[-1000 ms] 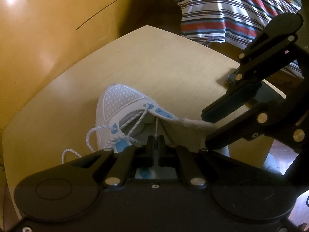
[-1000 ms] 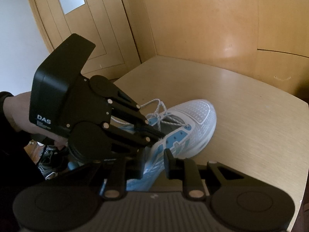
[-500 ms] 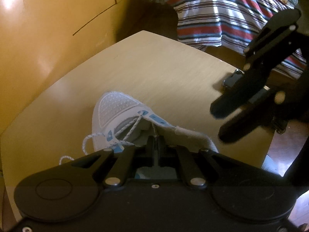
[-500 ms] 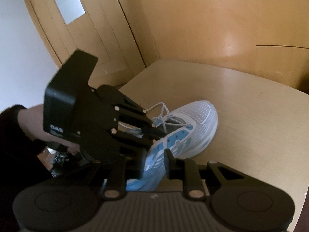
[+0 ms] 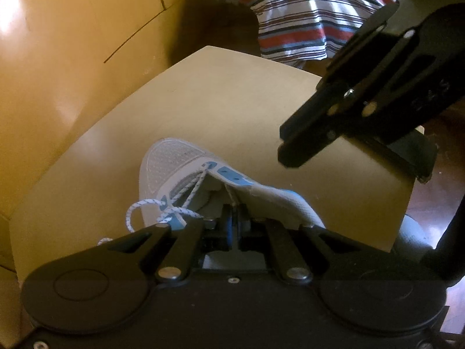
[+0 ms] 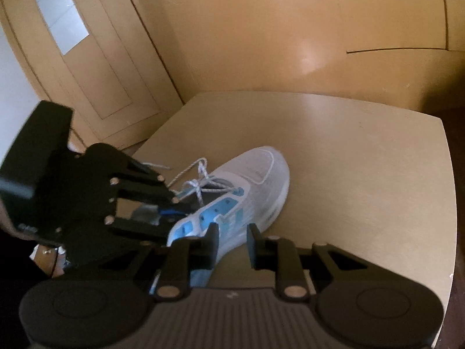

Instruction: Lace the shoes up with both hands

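One white-and-blue shoe lies on the desk: left fingers clenched above its tongue, right fingers slightly parted, grasping nothing.

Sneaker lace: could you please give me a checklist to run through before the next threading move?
1. Left gripper shut on a lace strand: ok.
2. Right gripper free, jaws apart, nothing between: ok.
3. Sneaker resting on the table: ok.
4. Upper blue eyelets threaded: not ok, they look bare.
5. Loose loops free of knots: cannot tell.
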### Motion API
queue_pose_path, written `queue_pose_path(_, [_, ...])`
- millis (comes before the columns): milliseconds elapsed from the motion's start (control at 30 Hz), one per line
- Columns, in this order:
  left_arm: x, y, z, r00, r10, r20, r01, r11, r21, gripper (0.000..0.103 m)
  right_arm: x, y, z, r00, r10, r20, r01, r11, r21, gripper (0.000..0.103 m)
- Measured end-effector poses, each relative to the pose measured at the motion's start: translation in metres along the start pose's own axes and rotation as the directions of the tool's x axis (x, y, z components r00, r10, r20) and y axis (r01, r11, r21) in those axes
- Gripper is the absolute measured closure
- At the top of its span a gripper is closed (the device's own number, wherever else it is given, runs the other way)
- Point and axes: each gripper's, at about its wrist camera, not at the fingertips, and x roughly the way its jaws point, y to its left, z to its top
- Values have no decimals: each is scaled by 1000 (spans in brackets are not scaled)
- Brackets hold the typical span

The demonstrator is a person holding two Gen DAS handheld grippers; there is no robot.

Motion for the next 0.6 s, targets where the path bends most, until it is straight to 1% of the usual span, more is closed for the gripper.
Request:
queue_pose_path(67, [-15, -1, -6, 1000, 6, 7, -6, 1000, -9, 103, 2, 0, 0, 1000, -2, -2, 2, 1000, 0, 81])
queue_pose_path(100, [-12, 3, -5, 1000, 8, 8, -7, 1000, -10, 103, 2, 0, 0, 1000, 0, -3, 0, 1000, -1, 81])
queue_pose_path(200, [-22, 3, -12, 1000, 18, 12, -18, 1000, -21, 103, 2, 0, 0, 1000, 1, -3, -1, 1000, -3, 81])
queue_pose_path(300, [-47, -11, -24, 1000, 25, 10, -25, 999, -29, 103, 2, -2, -1, 1000, -4, 0, 4, 1000, 2, 81])
queue_pose_path(400, [-60, -11, -31, 999, 30, 12, -30, 999, -34, 103, 2, -2, -1, 1000, 1, 2, -1, 1000, 5, 81])
queue_pose_path(433, [-62, -11, -32, 999, 34, 16, -33, 999, -36, 103, 2, 0, 0, 1000, 7, 1, -7, 1000, 0, 81])
queue_pose_path(500, [-52, -6, -29, 999, 33, 20, -32, 999, -35, 103, 3, 2, -1, 1000, 12, 0, -12, 1000, -7, 81])
queue_pose_path(600, [-54, -7, -35, 999, 40, 26, -39, 999, -37, 102, 5, 6, -1, 1000, 18, -8, -18, 1000, -17, 81])
